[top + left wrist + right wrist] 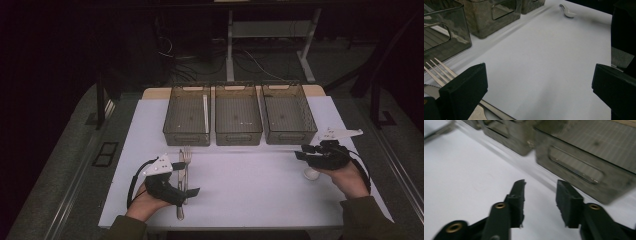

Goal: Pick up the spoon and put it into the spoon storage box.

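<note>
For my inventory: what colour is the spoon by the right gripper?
White, best seen in the left gripper view: spoon.

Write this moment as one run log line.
left gripper: open, beside fork and knife | right gripper: open, empty | spoon: on table | bins: three

A silver metal fork point(186, 159) and a silver metal knife point(180, 186) lie flat, side by side and lengthwise, at the near left of the white table, the fork's tines pointing far; a small white spoon point(310, 173) lies at the near right, well apart from them
</note>
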{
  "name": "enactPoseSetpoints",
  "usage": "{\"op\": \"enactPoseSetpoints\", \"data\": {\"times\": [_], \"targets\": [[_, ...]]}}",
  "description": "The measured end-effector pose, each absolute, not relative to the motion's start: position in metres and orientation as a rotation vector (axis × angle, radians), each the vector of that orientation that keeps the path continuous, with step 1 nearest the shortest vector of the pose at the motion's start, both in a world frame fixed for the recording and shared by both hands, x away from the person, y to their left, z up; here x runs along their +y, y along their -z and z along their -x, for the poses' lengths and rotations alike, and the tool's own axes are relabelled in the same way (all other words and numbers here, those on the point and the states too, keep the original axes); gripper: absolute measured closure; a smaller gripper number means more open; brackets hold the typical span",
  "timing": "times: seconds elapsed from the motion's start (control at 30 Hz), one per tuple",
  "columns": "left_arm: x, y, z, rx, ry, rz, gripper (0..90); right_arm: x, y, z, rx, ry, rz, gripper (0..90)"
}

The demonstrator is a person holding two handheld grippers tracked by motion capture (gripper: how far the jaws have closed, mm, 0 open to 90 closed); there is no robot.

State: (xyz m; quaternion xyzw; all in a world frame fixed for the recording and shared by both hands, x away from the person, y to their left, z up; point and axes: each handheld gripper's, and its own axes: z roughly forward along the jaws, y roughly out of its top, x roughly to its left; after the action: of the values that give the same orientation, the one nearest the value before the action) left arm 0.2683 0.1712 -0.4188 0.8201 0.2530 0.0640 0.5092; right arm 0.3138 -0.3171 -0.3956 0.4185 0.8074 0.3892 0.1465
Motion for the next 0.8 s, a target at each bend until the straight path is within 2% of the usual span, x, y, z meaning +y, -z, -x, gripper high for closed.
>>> {"op": "enactPoseSetpoints", "data": {"times": [0.43, 0.8], "targets": [[0.17, 0.419, -0.269, 0.607, -0.152, -1.978, 0.0, -0.362, 0.415, -0.328, 2.283, -0.928, -1.333, 88.5], [0.17, 0.42, -0.269, 0.611, -0.146, -1.979, 0.0, -0.379, 0.43, -0.345, 2.279, -0.804, -1.444, 89.7]]}}
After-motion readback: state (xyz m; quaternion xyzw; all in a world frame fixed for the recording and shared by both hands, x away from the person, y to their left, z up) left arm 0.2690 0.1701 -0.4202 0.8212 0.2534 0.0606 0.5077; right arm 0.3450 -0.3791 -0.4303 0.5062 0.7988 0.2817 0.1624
